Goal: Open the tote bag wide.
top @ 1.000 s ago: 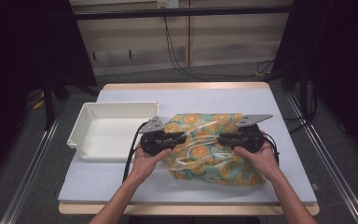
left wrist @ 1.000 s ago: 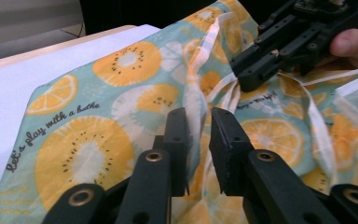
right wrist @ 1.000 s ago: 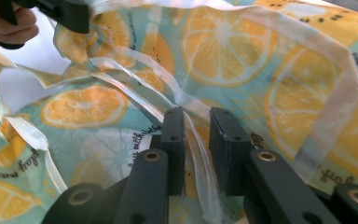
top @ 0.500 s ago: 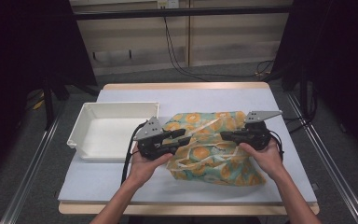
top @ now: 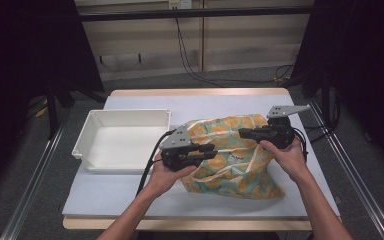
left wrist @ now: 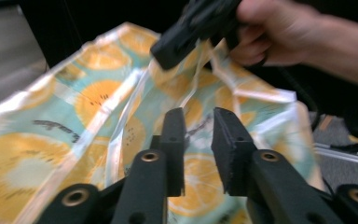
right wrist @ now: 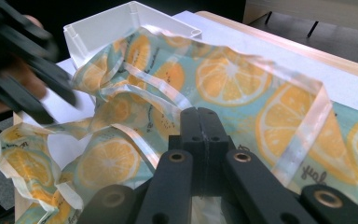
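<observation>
A soft bag (top: 230, 165) printed with orange slices on teal, with pale translucent handles, lies crumpled right of the table's middle. My right gripper (top: 242, 133) points left over the bag's upper right part; its jaws (right wrist: 205, 114) are pressed together, and the bag (right wrist: 233, 79) appears pinched and raised there. Pointing right at the bag's left edge, my left gripper (top: 211, 149) has its jaws (left wrist: 198, 126) apart with only the bag (left wrist: 93, 98) behind the gap. The right gripper (left wrist: 191, 28) and its hand show blurred beyond it.
A white rectangular tray (top: 87, 145) stands left of the bag, its corner (right wrist: 121, 21) showing past the cloth. The pale table top (top: 105, 200) has bare room in front of the tray and behind the bag. Metal rails run along both table sides.
My right gripper has risen and shifted right, and the bag's upper right part has lifted with it. The left gripper has edged right toward the bag.
</observation>
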`<state>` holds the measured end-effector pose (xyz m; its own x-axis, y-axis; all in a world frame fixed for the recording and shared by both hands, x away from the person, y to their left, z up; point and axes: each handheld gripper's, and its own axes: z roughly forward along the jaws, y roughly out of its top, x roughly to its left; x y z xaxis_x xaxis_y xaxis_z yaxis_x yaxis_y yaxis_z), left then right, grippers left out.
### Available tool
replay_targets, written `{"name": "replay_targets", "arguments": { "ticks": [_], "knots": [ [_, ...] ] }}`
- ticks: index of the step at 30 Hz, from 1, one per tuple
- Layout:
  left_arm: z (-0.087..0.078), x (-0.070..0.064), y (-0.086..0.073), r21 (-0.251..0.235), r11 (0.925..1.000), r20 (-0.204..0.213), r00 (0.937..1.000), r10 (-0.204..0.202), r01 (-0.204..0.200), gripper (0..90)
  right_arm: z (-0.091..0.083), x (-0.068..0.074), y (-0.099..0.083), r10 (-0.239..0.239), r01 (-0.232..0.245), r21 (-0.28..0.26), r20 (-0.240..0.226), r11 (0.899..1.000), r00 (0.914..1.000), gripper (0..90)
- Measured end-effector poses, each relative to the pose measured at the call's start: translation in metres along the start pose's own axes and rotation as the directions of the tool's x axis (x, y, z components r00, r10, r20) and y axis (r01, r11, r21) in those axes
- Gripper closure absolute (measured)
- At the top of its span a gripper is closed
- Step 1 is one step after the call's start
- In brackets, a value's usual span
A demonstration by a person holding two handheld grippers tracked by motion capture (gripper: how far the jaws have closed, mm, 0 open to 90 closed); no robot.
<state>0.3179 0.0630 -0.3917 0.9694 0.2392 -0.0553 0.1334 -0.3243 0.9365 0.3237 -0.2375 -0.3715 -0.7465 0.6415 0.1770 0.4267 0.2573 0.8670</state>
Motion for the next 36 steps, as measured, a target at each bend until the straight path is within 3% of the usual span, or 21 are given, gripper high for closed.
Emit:
{"name": "replay_targets", "arguments": {
  "ticks": [2, 4, 5, 8, 13, 14, 19, 20, 22, 24, 28, 30, 31, 33, 36],
  "knots": [
    [0.019, 0.010, -0.004, 0.050, 0.9986, -0.008, 0.9998, -0.016, 0.016, 68.2, 0.003, 0.000, 0.001, -0.003, 0.003, -0.002, -0.005, 1.000, 1.0000, 90.0],
    [0.024, 0.013, -0.006, 0.078, 0.9970, -0.014, 0.9999, 0.004, -0.003, 64.1, 0.003, -0.001, 0.001, -0.002, 0.002, 0.001, -0.003, 1.000, 1.0000, 90.0],
    [0.031, 0.018, -0.010, 0.111, 0.9938, -0.037, 0.9993, 0.005, -0.001, 61.0, 0.003, -0.002, 0.002, 0.000, 0.000, 0.000, -0.001, 1.000, 1.0000, 90.0],
    [0.035, 0.023, -0.015, 0.127, 0.9917, -0.065, 0.9978, -0.010, 0.018, 53.5, 0.002, -0.004, 0.002, 0.001, -0.001, -0.003, 0.003, 1.000, 1.0000, 90.0],
    [0.041, 0.032, -0.027, 0.186, 0.9824, -0.116, 0.9933, 0.003, 0.019, 51.9, 0.000, -0.008, 0.001, 0.009, -0.009, -0.005, 0.008, 1.000, 0.9999, 90.0],
    [0.042, 0.033, -0.030, 0.186, 0.9821, -0.114, 0.9935, -0.010, 0.031, 52.0, 0.001, -0.008, 0.000, 0.012, -0.012, -0.006, 0.007, 1.000, 0.9999, 90.0],
    [0.045, 0.035, -0.035, 0.206, 0.9781, -0.122, 0.9925, -0.003, 0.029, 59.5, 0.004, -0.009, 0.000, 0.011, -0.011, 0.005, 0.007, 1.000, 0.9999, 90.0],
    [0.045, 0.037, -0.036, 0.200, 0.9794, -0.129, 0.9917, -0.004, 0.030, 73.4, 0.004, -0.012, -0.001, 0.016, -0.016, 0.004, 0.007, 1.000, 0.9998, 90.0],
    [0.044, 0.038, -0.036, 0.201, 0.9788, -0.124, 0.9922, -0.014, 0.039, 85.0, 0.004, -0.012, -0.001, 0.017, -0.017, 0.005, 0.008, 1.000, 0.9998, 90.0],
    [0.040, 0.037, -0.035, 0.190, 0.9811, -0.102, 0.9947, -0.016, 0.035, 90.0, 0.003, -0.015, -0.001, 0.025, -0.025, 0.001, 0.007, 1.000, 0.9996, 90.0],
    [0.034, 0.030, -0.030, 0.153, 0.9876, -0.073, 0.9971, -0.023, 0.034, 90.0, 0.003, -0.018, -0.002, 0.031, -0.031, 0.002, 0.008, 1.000, 0.9995, 90.0],
    [0.025, 0.020, -0.022, 0.097, 0.9945, -0.026, 0.9990, -0.036, 0.038, 90.0, 0.002, -0.022, -0.002, 0.046, -0.046, -0.007, 0.009, 0.999, 0.9989, 90.0],
    [0.025, 0.020, -0.022, 0.097, 0.9945, -0.026, 0.9990, -0.036, 0.038, 90.0, 0.002, -0.022, -0.002, 0.046, -0.046, -0.007, 0.009, 0.999, 0.9989, 90.0],
    [0.015, 0.007, -0.015, 0.071, 0.9974, 0.026, 0.9996, -0.010, 0.008, 90.0, 0.003, -0.028, -0.003, 0.058, -0.058, -0.008, 0.009, 0.998, 0.9983, 90.0],
    [0.009, -0.011, -0.011, 0.061, 0.9978, 0.060, 0.9979, 0.024, -0.027, 90.0, 0.004, -0.036, -0.005, 0.078, -0.078, -0.015, 0.016, 0.997, 0.9968, 90.0]
  ]
}}
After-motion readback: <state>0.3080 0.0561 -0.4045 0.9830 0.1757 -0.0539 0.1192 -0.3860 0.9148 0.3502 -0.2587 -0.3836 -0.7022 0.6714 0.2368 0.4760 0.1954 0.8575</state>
